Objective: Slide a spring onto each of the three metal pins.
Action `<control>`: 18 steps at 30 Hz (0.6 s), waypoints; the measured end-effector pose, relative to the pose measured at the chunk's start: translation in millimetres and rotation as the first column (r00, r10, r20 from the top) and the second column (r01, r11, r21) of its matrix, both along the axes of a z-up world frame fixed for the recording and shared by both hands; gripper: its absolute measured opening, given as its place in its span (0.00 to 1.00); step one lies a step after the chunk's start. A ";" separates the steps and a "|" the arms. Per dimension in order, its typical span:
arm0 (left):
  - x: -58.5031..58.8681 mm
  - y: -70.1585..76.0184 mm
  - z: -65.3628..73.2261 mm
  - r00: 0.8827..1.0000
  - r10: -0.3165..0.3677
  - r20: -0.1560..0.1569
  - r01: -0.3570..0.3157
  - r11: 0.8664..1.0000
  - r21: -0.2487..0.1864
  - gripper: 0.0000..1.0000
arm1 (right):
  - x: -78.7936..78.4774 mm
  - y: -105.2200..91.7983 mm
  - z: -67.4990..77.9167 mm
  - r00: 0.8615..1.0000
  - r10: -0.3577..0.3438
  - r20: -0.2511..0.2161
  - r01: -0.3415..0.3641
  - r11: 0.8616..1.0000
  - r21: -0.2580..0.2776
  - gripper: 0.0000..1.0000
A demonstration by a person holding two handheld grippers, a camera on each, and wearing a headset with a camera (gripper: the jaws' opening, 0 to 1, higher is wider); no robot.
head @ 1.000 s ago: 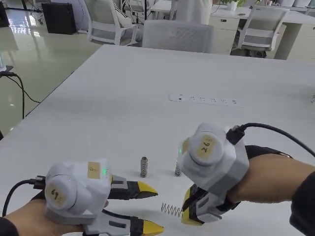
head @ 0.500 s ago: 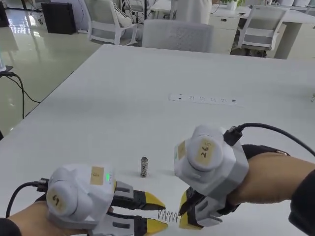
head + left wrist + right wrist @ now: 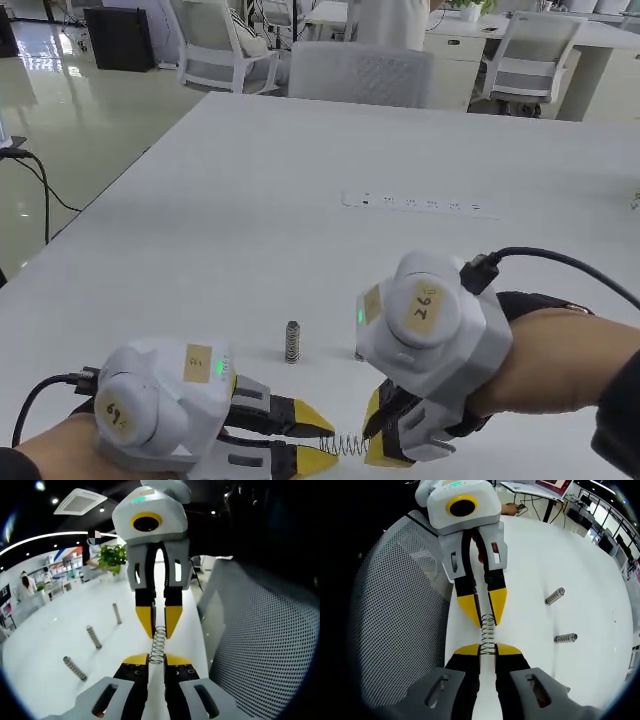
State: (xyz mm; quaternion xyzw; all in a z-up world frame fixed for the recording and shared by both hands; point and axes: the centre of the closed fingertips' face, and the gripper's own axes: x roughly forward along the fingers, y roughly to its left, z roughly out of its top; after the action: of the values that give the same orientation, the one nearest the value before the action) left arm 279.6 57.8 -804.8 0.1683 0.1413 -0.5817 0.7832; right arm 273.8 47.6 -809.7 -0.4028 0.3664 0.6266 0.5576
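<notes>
A loose spring [image 3: 348, 444] hangs stretched between my two grippers just above the white table [image 3: 300, 200]. My left gripper [image 3: 328, 443] is shut on its left end and my right gripper [image 3: 375, 448] on its right end. In the left gripper view the spring [image 3: 158, 642] runs from my own left gripper [image 3: 156, 660] up into the right gripper [image 3: 159, 625]. Beyond stand a bare metal pin [image 3: 117, 613] and two pins wearing springs [image 3: 93, 636] [image 3: 75, 667]. The right gripper view has the spring [image 3: 488, 635] between my right gripper [image 3: 487, 651] and the left gripper [image 3: 485, 614].
A pin with a spring [image 3: 292, 342] stands just beyond the grippers, and another pin [image 3: 358, 353] peeks out beside the right gripper's body. A white power strip [image 3: 418, 203] lies farther back. A grey mesh chair [image 3: 360, 73] stands at the table's far edge.
My left gripper has moved right toward the right gripper and its jaws, wide apart a second ago, have shut on the spring's free end. The right gripper has kept its hold.
</notes>
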 end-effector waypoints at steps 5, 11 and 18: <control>0.5 1.1 -1.3 1.000 0.005 -0.002 -0.005 1.000 0.005 0.02 | -0.1 4.3 8.8 1.000 -0.012 0.002 0.012 1.000 0.023 0.08; 0.6 1.5 -2.1 1.000 0.005 -0.004 -0.005 1.000 0.006 0.02 | -1.0 11.3 18.5 1.000 -0.014 0.010 0.014 0.999 0.047 0.08; 0.6 1.2 -1.1 1.000 0.007 -0.002 -0.007 1.000 0.000 0.02 | -2.6 21.5 29.1 1.000 -0.008 0.024 0.006 0.996 0.084 0.08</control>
State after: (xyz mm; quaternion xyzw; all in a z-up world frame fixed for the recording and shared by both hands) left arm 280.3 59.0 -805.9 0.1673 0.1427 -0.5790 0.7851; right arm 271.2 69.1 -780.6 -0.3852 0.3342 0.6345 0.5809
